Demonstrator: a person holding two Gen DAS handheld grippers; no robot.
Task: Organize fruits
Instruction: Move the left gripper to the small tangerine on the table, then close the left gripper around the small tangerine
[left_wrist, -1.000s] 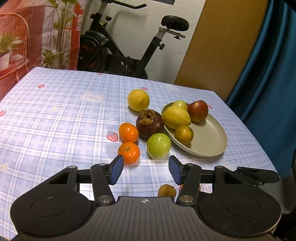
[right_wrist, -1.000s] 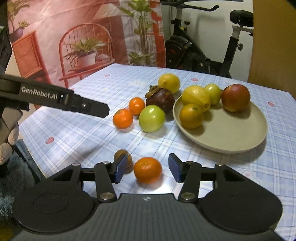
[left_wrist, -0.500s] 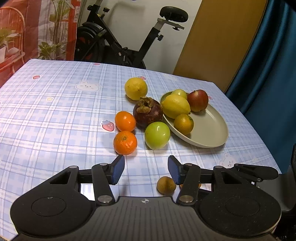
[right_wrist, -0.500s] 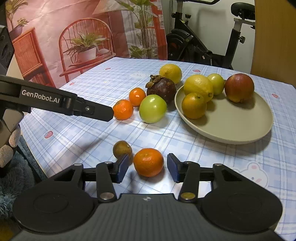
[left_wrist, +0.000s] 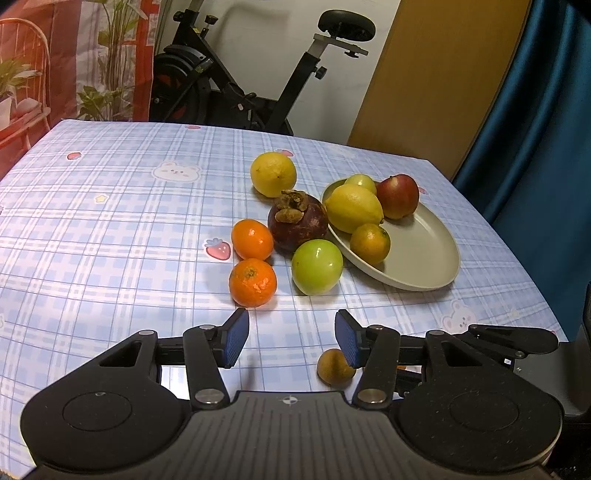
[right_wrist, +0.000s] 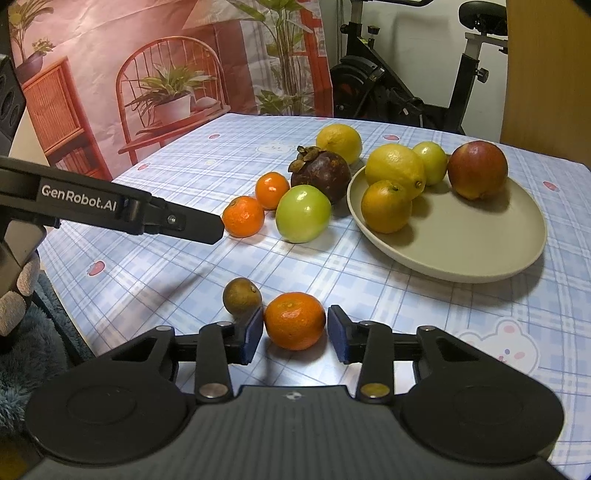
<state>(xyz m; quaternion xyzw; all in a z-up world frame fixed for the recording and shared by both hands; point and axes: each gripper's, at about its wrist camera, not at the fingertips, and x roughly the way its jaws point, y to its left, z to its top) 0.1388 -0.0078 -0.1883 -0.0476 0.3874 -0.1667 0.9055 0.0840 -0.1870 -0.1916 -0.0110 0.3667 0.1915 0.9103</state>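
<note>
Right wrist view: right gripper jaws closing around mandarin, not yet clamped; brown fruit at 10 o'clock risks getting knocked. Left gripper open, empty.

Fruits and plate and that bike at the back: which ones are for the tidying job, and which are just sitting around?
For the job:
- plate, four fruits on it
- tangerine between the closing right gripper fingers
- green apple
- mangosteen
- small brown fruit

Just around:
- exercise bike
- plant backdrop
- tablecloth
</note>
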